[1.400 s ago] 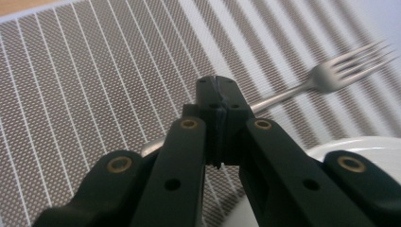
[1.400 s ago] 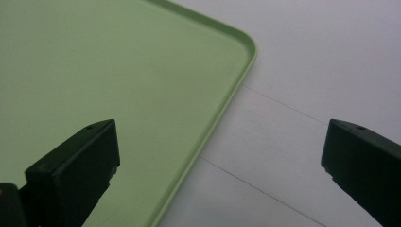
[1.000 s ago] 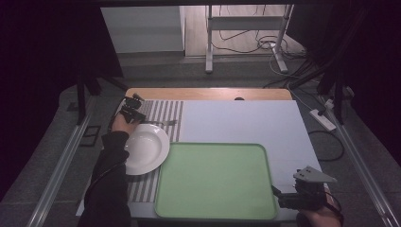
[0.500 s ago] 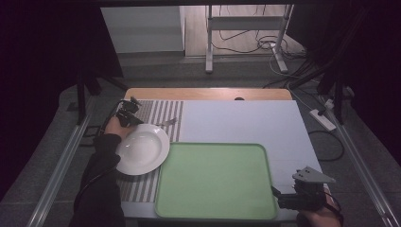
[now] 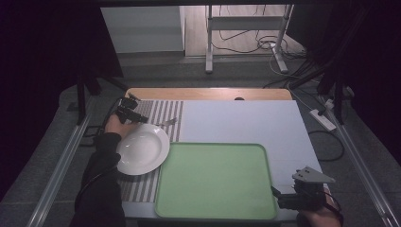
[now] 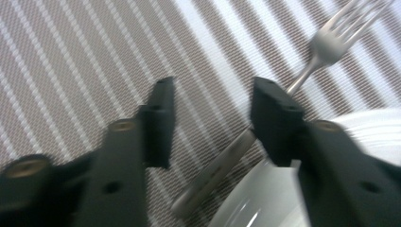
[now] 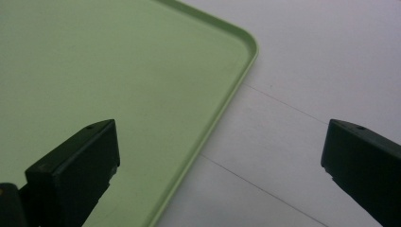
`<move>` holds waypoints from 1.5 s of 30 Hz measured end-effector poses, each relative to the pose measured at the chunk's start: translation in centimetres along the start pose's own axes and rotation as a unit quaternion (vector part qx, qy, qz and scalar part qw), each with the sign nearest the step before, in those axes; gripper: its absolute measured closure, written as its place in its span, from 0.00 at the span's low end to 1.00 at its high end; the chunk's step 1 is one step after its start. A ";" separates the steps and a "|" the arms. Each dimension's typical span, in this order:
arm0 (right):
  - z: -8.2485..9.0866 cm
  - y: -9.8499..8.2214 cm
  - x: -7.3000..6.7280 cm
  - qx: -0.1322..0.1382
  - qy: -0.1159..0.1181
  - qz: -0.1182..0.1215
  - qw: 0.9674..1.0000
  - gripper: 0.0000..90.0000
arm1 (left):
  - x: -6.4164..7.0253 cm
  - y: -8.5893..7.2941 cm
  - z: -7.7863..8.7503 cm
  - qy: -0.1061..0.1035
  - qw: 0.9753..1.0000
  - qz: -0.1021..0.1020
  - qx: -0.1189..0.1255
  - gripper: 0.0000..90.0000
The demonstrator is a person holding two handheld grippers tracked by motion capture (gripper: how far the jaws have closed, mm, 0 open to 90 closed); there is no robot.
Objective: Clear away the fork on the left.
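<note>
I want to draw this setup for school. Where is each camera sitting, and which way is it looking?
High view: sits above the person's side, looks forward and down on the table; both forearms show, with the left gripper and right gripper.
Left gripper view: rides the left gripper, looks at the fork, striped mat and plate; its jaws, just opening, show.
Right gripper view: rides the right gripper, looks at the green tray; wide-open jaws show.
Shared: high and left gripper views both show the fork.
</note>
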State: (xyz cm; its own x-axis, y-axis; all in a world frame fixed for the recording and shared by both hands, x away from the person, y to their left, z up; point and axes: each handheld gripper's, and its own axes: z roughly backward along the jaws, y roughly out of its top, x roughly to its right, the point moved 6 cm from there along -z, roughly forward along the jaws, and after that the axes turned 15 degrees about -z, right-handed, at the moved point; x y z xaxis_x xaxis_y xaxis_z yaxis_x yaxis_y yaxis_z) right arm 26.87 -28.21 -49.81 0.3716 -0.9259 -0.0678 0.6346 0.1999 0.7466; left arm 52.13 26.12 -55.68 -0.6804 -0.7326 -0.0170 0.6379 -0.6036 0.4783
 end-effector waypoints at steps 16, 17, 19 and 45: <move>0.0 0.0 -0.1 0.002 0.000 0.002 1.000 0.00 | 2.5 2.5 -3.7 -0.027 0.999 -0.044 -0.008 0.00; 0.0 0.0 0.0 0.002 0.000 0.003 1.000 0.00 | 2.6 2.6 -3.9 -0.022 0.999 -0.046 -0.013 0.00; 0.0 0.0 -0.1 0.003 0.001 0.003 1.000 0.00 | 2.7 2.7 -4.2 -0.020 0.998 -0.050 -0.020 0.00; 0.0 0.0 -0.1 0.000 -0.001 0.006 1.000 0.00 | -0.4 -1.0 -1.6 -0.014 0.998 -0.054 -0.010 0.85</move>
State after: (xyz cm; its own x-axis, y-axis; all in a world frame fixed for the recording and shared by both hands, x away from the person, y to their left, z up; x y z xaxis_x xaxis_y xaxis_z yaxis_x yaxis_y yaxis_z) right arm 26.81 -28.13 -49.84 0.3780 -0.9240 -0.0573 0.6306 0.2116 0.7467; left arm 52.34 26.47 -57.51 -0.7556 -0.6537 -0.0423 0.5673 -0.6852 0.4568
